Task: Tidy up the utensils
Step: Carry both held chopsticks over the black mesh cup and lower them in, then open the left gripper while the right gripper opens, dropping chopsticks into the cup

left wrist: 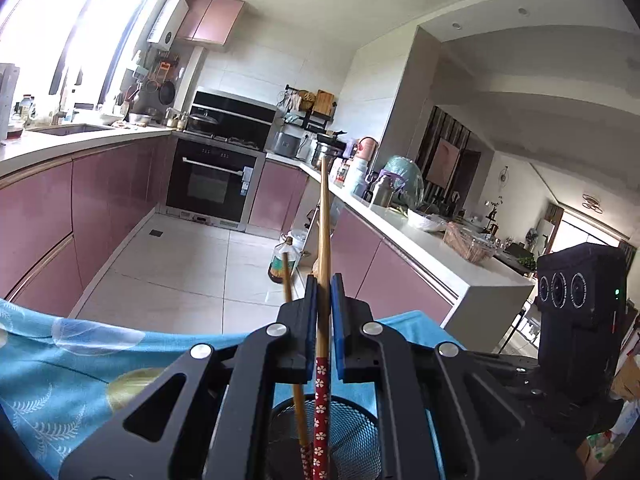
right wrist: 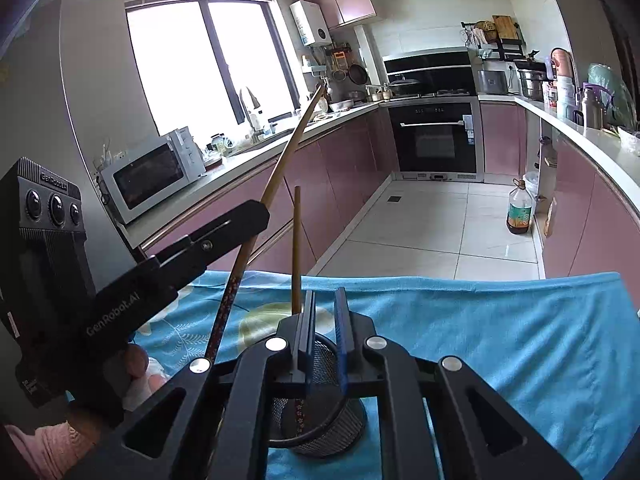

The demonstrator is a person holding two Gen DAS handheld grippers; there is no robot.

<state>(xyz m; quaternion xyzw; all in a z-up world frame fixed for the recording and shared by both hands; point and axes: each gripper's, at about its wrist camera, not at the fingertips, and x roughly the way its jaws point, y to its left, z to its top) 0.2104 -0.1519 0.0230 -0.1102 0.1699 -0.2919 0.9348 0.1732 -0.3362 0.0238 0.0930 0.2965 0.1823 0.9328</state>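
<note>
While the left wrist view is considered first, the left gripper [left wrist: 324, 296] is seen closed on a chopstick [left wrist: 323, 240], its blue pads clamped against the shaft where bare bamboo gives way to a red, flower-printed handle. The handle end reaches down into the mesh holder [left wrist: 360, 440], a black wire cup standing on a turquoise tablecloth [left wrist: 60, 380] printed with pale leaves and circles. A second chopstick [left wrist: 289, 280] stands just beside the first, outside the pads, its lower end also inside the cup. It is judged that the held stick should be lowered until its end rests on the mesh bottom and only then let go, so that it is not left to tip over the rim.

From the right wrist view, the right gripper [right wrist: 324, 312] is seen with a narrow gap between its pads and nothing between them; they are nearly closed and grip nothing. The second chopstick rises upright just left of its fingers, apart from them. The left gripper's stick crosses at a slant, its patterned end inside the round cup.
</note>
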